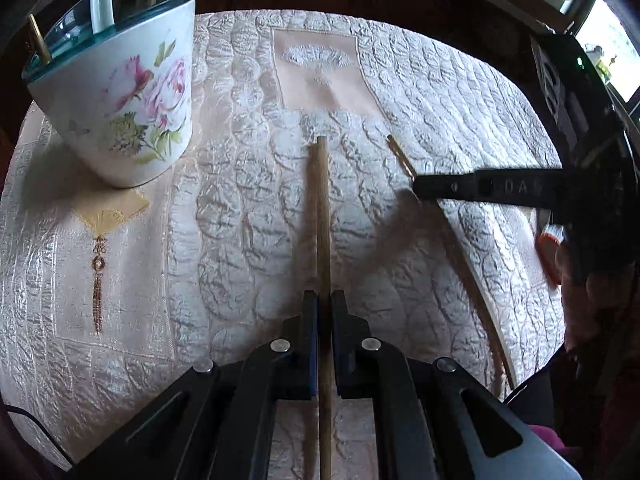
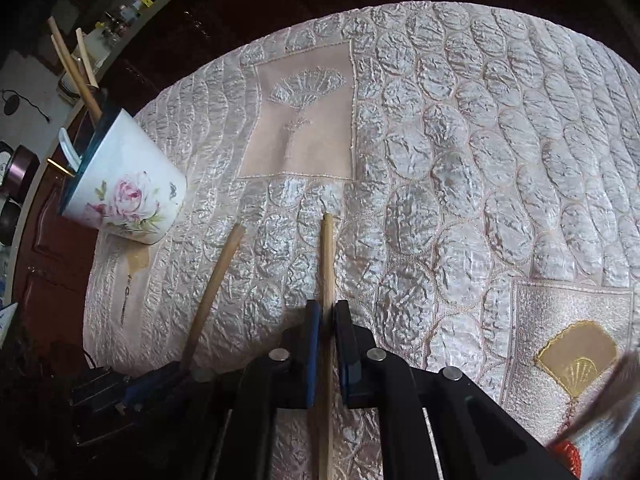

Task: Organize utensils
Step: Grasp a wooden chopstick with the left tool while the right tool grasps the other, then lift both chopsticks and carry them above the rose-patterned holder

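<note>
- The left hand-held gripper (image 1: 325,300) is clenched on a wooden chopstick (image 1: 322,208), which points forward above the quilted cloth (image 1: 240,200) on the counter.
- The right hand-held gripper (image 2: 328,312) grasps a second chopstick (image 2: 328,256) the same way.
- A floral pot (image 1: 132,92) stands at the far left on the cloth, well apart from both chopsticks, with utensils (image 1: 100,0) upright inside.
</note>
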Available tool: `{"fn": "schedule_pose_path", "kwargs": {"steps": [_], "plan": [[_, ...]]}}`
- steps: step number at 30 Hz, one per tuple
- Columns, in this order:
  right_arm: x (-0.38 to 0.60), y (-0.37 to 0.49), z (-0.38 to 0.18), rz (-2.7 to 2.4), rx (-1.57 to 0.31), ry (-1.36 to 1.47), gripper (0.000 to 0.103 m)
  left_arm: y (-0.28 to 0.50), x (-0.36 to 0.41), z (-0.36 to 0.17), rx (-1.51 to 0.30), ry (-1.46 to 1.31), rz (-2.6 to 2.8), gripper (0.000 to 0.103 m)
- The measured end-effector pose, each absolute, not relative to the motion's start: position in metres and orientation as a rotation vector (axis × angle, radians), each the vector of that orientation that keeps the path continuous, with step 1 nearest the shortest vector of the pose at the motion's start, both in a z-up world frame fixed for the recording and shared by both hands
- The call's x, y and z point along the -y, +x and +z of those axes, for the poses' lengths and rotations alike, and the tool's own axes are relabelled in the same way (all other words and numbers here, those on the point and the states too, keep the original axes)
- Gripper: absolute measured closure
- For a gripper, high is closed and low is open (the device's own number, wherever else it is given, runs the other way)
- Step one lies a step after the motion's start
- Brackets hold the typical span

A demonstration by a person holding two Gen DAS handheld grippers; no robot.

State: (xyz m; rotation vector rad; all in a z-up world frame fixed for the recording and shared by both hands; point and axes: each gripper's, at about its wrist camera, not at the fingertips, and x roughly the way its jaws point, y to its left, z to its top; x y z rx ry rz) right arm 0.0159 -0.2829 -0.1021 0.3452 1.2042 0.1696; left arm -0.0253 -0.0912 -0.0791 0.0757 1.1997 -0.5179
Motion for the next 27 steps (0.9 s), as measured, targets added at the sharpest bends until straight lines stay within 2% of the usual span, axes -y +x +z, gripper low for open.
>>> {"fn": "schedule_pose_path", "kwargs": {"steps": [3, 5, 7, 8, 16, 18, 19, 27], "plan": [[0.276, 0.026, -0.101, 0.163, -1.203, 0.317, 0.088, -0.013, 0.091, -0.075, -1.195, 0.057, -0.505, 0.092], [0.275, 0.037, -0.1, 0.165, -1.206, 0.292, 0.088, -0.001, 0.095, -0.072, -1.184, 0.053, -0.505, 0.074], [0.274, 0.045, -0.1, 0.164, -1.211, 0.282, 0.088, 0.012, 0.1, -0.069, -1.165, 0.045, -0.495, 0.064], [0.272, 0.05, -0.1, 0.166, -1.212, 0.276, 0.088, 0.018, 0.103, -0.069, -1.162, 0.048, -0.493, 0.063], [0.266, 0.071, -0.103, 0.204, -1.208, 0.245, 0.088, 0.057, 0.14, -0.086, -1.173, 0.15, -0.449, 0.063], [0.268, 0.073, -0.102, 0.215, -1.196, 0.237, 0.093, 0.061, 0.146, -0.088, -1.155, 0.172, -0.452, 0.074], [0.268, 0.072, -0.101, 0.219, -1.193, 0.231, 0.094, 0.061, 0.148, -0.087, -1.152, 0.18, -0.457, 0.093], [0.279, 0.052, -0.051, 0.251, -1.08, 0.235, 0.095, 0.059, 0.119, -0.044, -1.087, 0.06, -0.492, 0.095]]}}
